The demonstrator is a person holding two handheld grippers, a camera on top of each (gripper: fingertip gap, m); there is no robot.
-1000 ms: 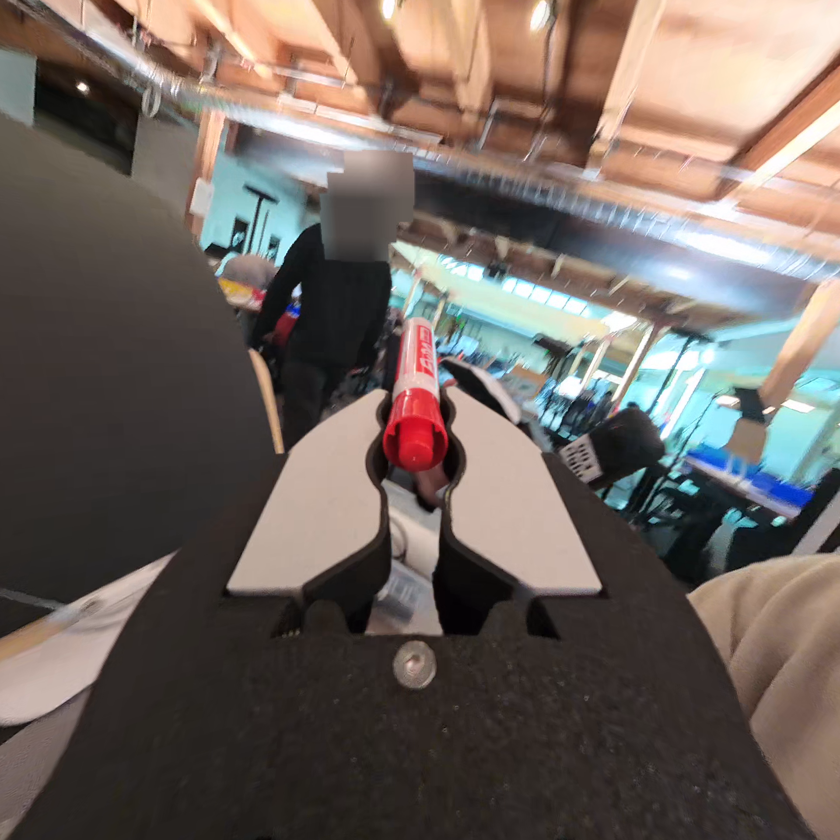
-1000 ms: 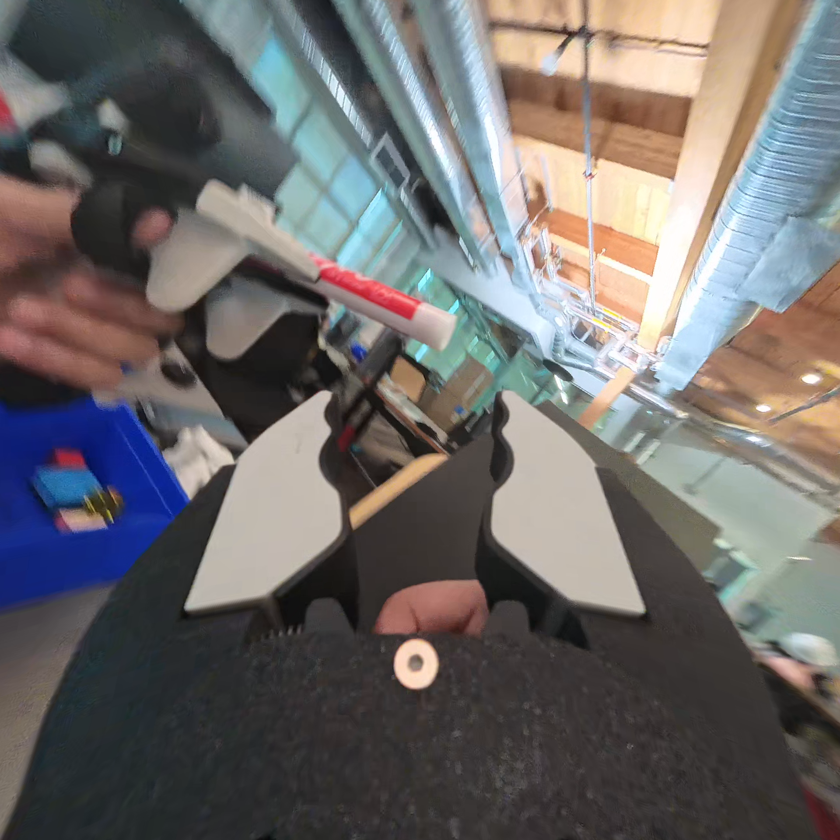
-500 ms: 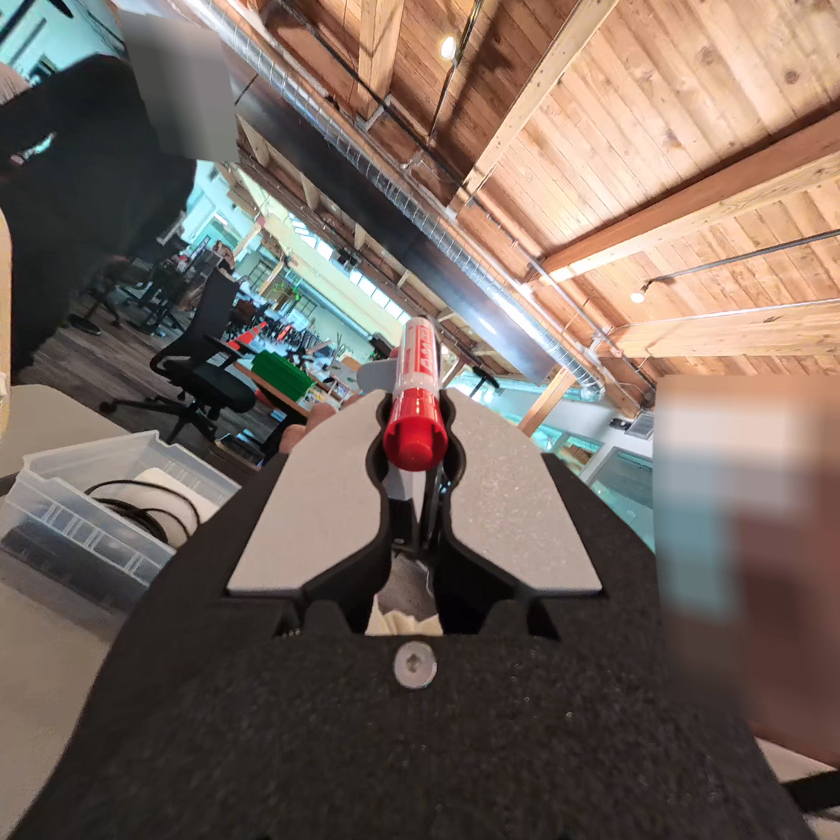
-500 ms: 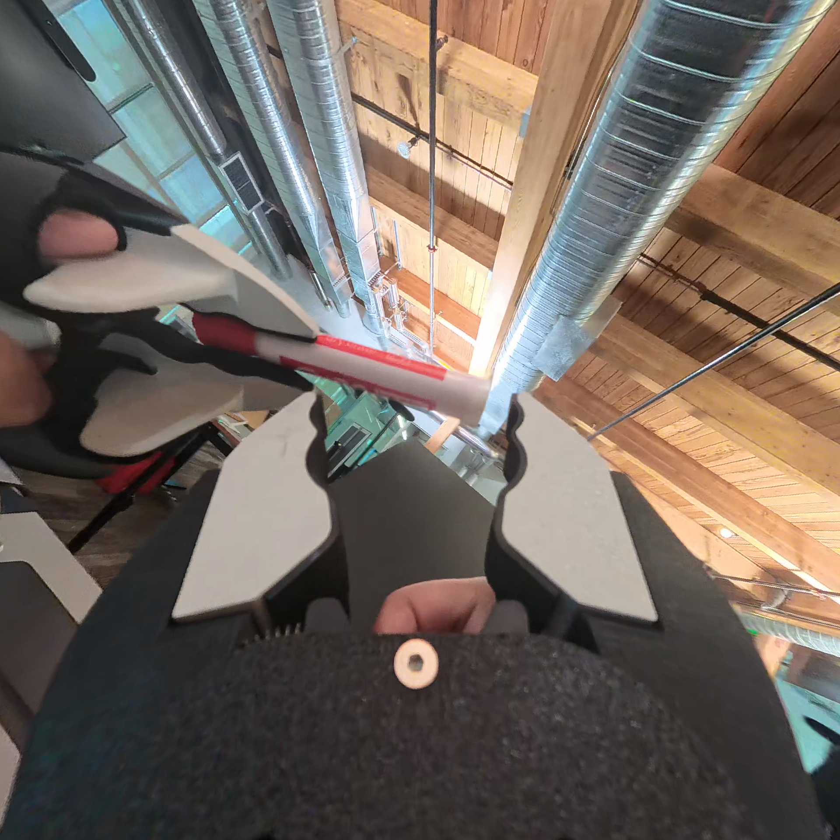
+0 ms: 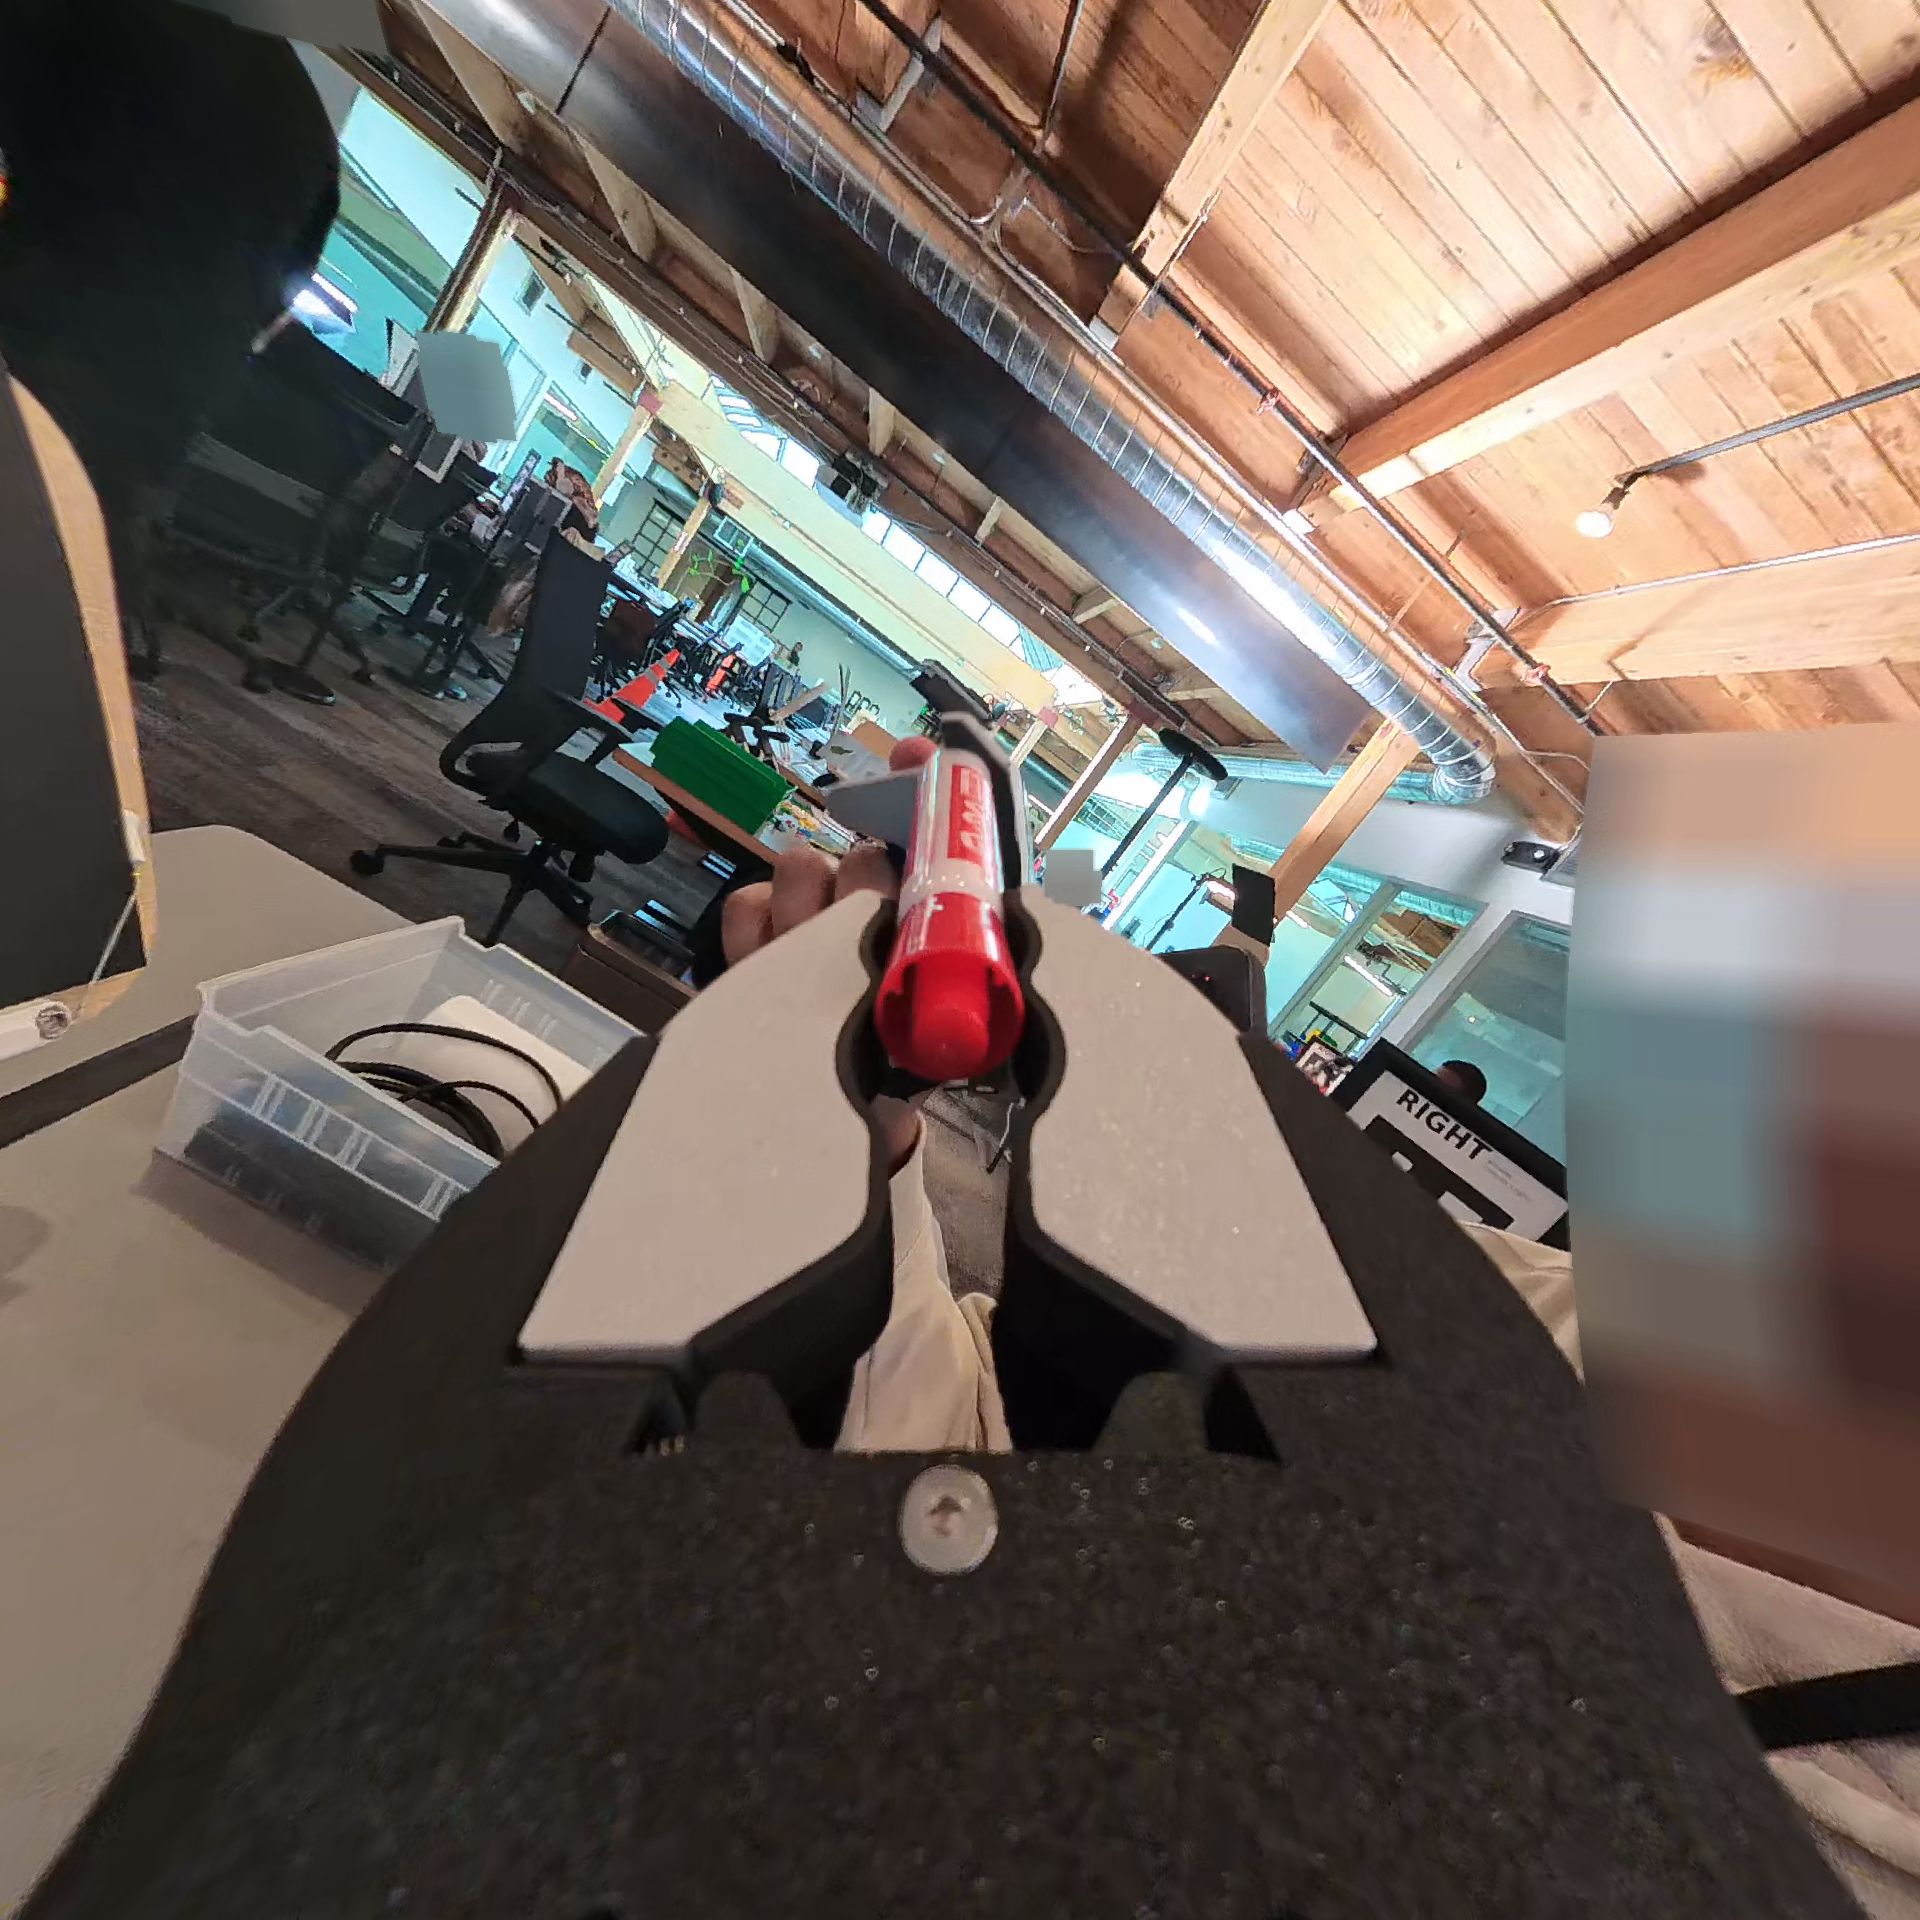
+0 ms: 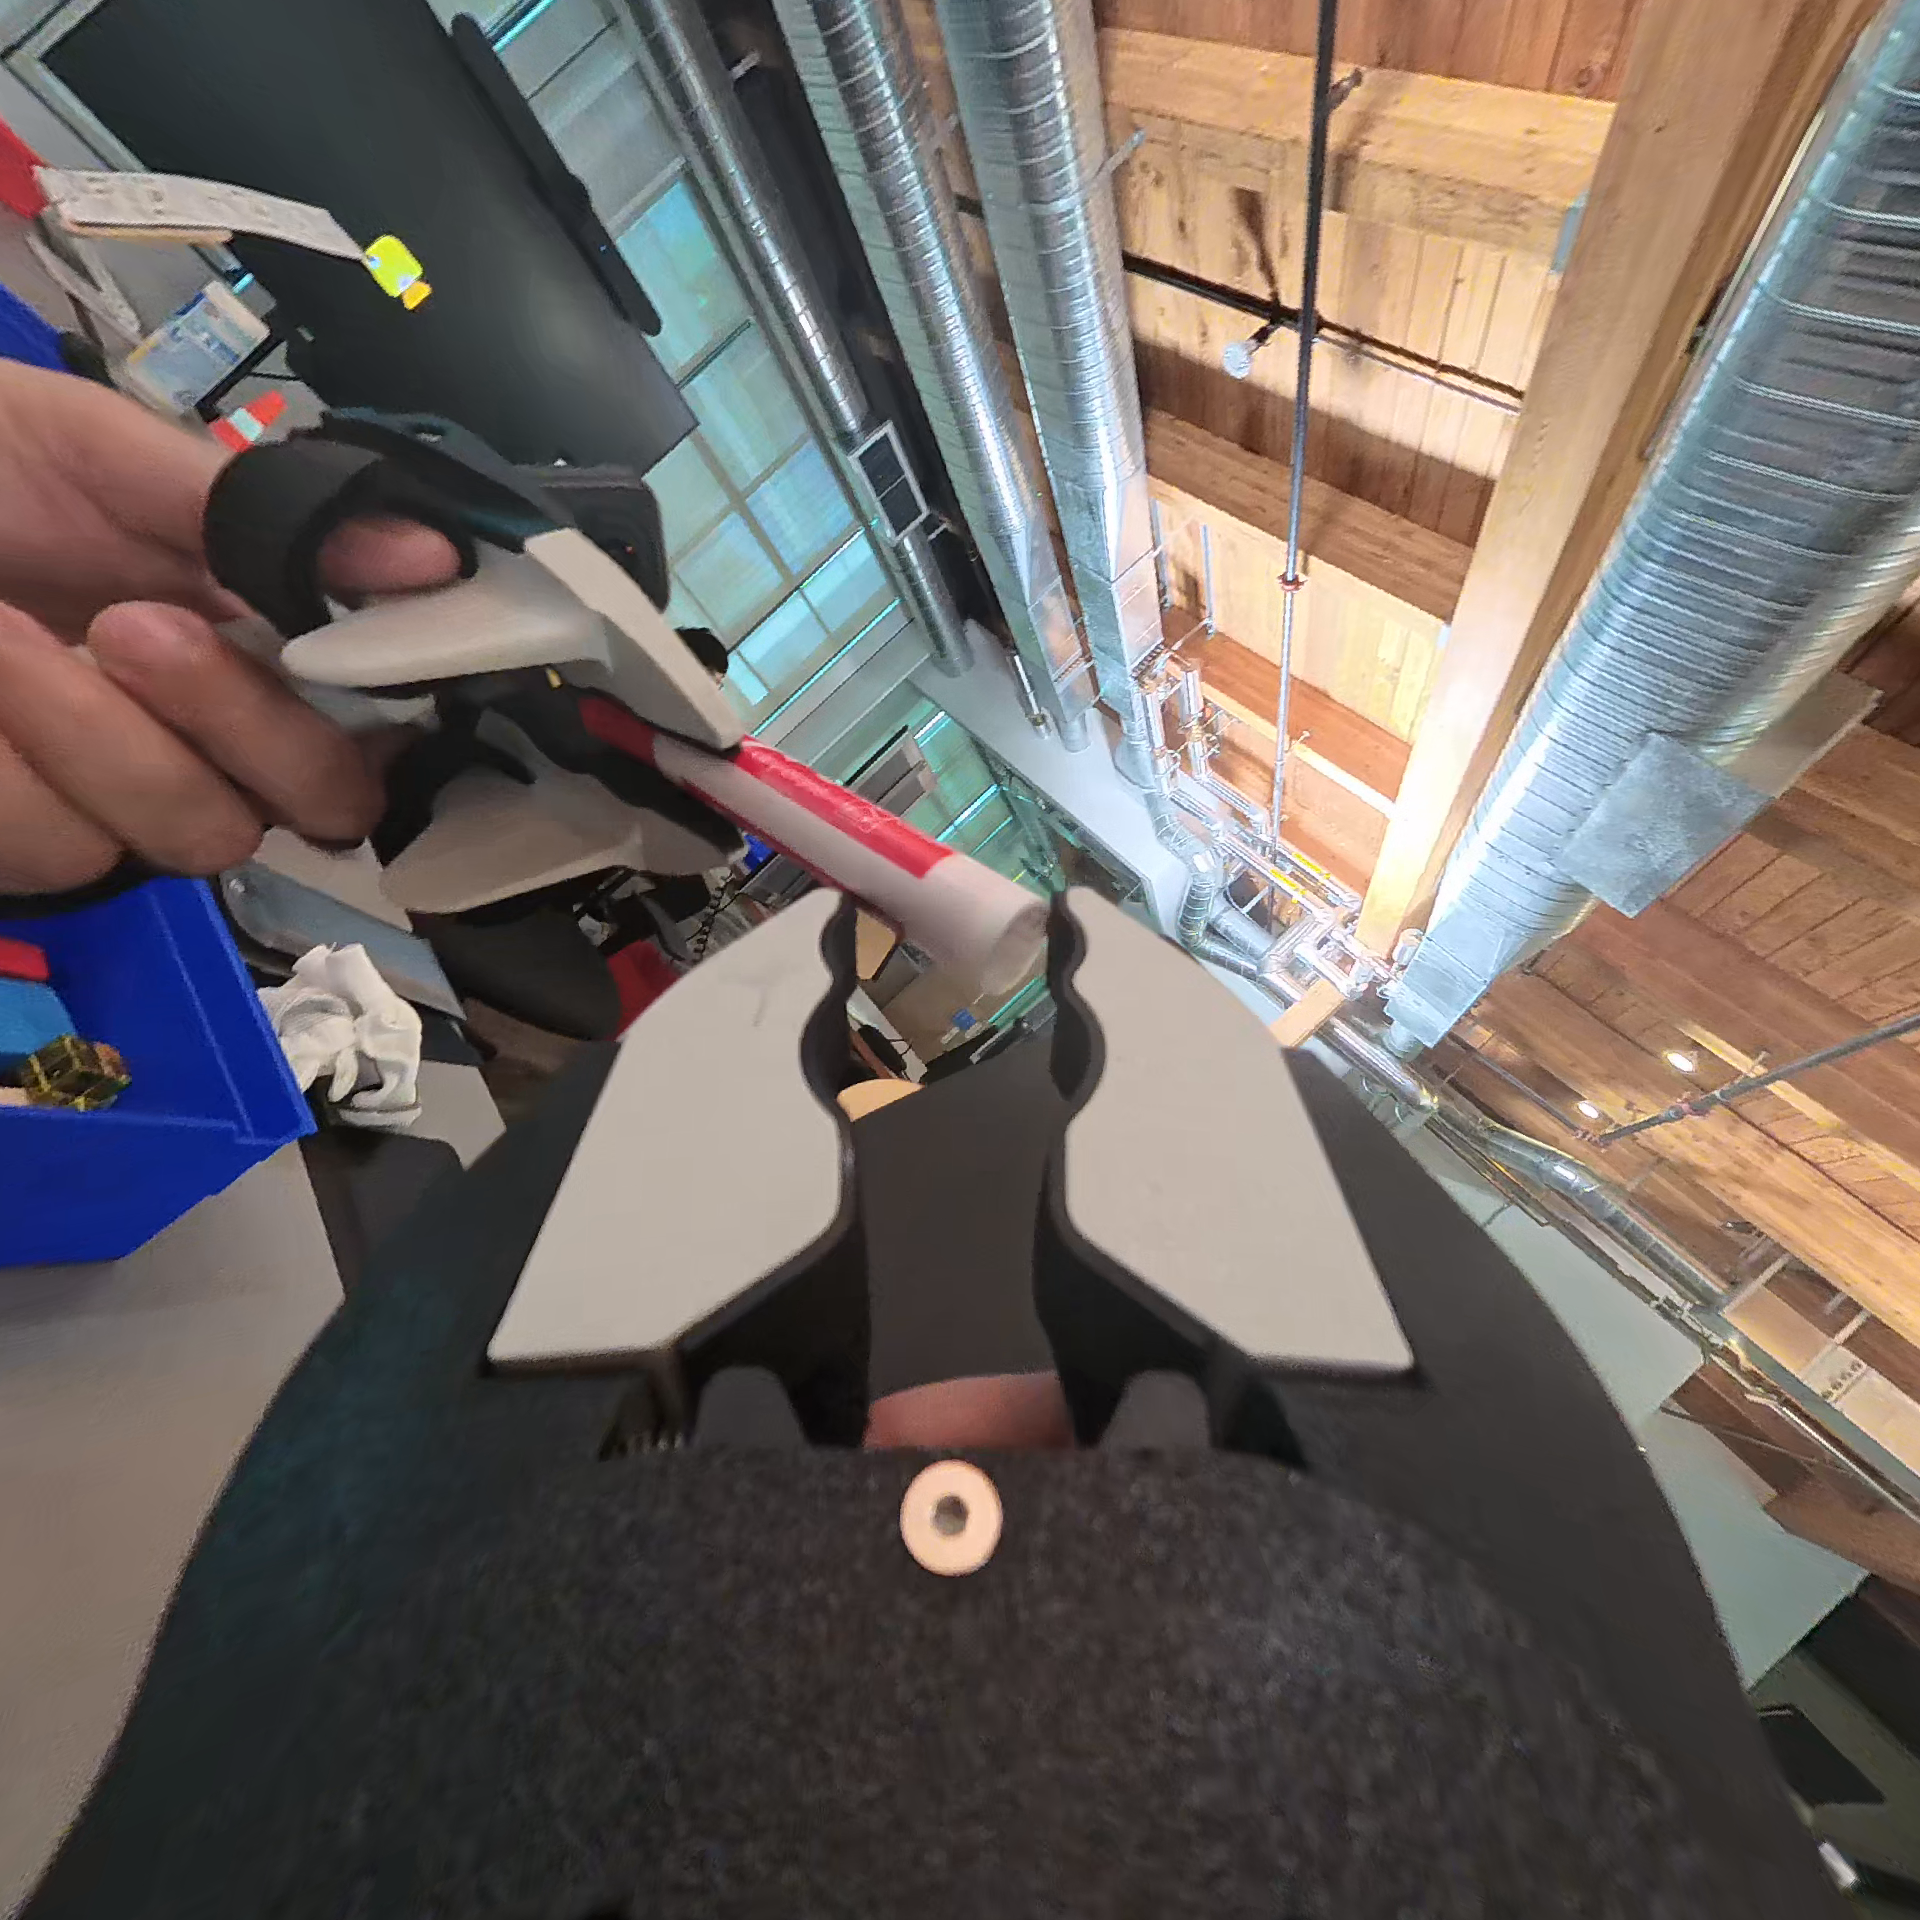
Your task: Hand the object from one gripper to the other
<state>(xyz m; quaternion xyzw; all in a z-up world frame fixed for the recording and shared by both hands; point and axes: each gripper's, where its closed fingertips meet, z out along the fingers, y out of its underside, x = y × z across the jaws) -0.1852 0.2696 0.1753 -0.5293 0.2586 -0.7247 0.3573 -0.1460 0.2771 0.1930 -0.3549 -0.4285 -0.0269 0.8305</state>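
Left wrist view: left gripper (image 5: 948, 997) clenched on the red cap end of the marker (image 5: 951, 914); barrel points away toward the right gripper (image 5: 935, 790), partly hidden behind it.

Right wrist view: right gripper (image 6: 951, 935) released, jaws apart, white tail of the marker (image 6: 935, 878) lying between their tips, no firm contact seen. Left gripper (image 6: 582, 769) holds the far end.

Risk: only the tail sits in the notch; closing askew, or an early let-go by the left, could tip or drop it.

marker (image 5: 943, 935): red cap, white barrel w/ red band | left gripper (image 5: 948, 997): grey pads, black body | bin (image 6: 135, 1101): was blue | ceiling (image 5: 1558, 208): brown wood
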